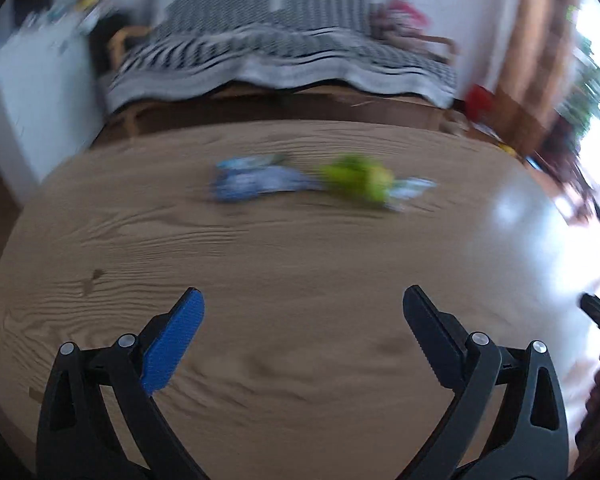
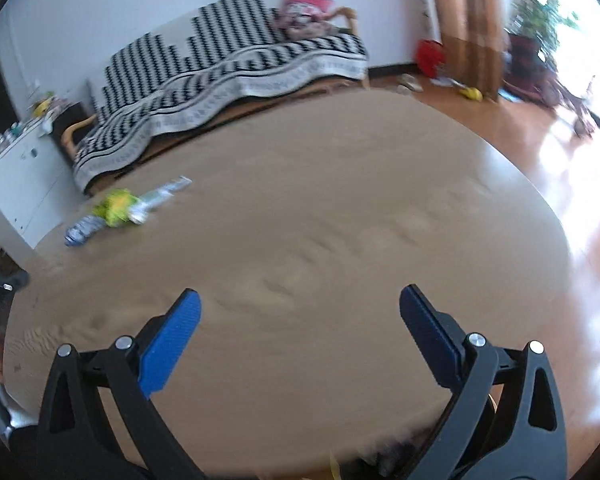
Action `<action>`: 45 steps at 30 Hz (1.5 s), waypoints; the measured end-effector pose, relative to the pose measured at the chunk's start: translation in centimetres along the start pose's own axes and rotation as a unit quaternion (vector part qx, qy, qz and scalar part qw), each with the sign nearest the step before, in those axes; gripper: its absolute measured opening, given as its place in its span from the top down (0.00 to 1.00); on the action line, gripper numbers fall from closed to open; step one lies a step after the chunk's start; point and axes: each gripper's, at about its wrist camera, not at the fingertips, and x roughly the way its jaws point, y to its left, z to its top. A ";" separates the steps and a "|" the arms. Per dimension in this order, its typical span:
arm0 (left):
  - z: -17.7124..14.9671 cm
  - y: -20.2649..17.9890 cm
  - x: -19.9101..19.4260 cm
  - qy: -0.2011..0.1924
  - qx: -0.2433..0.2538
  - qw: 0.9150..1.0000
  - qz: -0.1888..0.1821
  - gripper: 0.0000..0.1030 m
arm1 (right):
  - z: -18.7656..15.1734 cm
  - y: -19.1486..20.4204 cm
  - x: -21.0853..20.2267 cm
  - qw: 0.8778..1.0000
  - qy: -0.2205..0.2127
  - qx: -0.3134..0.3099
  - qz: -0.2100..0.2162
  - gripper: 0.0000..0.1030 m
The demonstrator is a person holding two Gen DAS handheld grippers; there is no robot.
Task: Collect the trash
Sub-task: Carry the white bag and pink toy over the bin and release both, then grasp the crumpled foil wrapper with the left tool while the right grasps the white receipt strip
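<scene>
Wooden table [image 1: 260,280] bears blue wrapper [image 1: 256,182], green wrapper [image 1: 358,182].

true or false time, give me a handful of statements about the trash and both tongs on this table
1. The left tongs are open with nothing between the jaws. True.
2. The right tongs are shut on the green wrapper. False: they are open and empty, with the green wrapper lying on the table far ahead to their left.
3. The blue wrapper lies beside the green one. True.
4. The trash sits on the floor. False: it lies on the wooden table.
5. A sofa with a black-and-white cover stands behind the table. True.
</scene>
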 end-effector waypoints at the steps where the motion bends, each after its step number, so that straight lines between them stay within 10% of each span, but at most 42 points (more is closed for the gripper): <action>1: 0.7 1.6 0.9 0.006 -0.016 1.000 0.001 0.06 | 1.4 2.1 0.9 1.000 -0.005 -0.007 0.005 0.07; 10: 5.3 7.6 9.4 0.008 -0.010 1.000 0.001 0.06 | 9.4 13.5 11.7 0.998 0.009 0.000 -0.056 0.07; 22: 9.0 5.7 14.8 0.004 0.055 0.998 -0.014 0.06 | 10.0 19.1 25.0 0.984 0.099 -0.038 -0.140 0.07; 35: 7.2 1.7 13.6 0.001 0.107 0.994 -0.023 0.06 | 6.2 10.3 20.0 0.984 0.141 -0.021 -0.104 0.07; 45: 8.2 3.2 15.2 -0.017 0.085 0.996 0.002 0.06 | 3.2 10.6 13.4 0.990 0.088 0.058 -0.095 0.07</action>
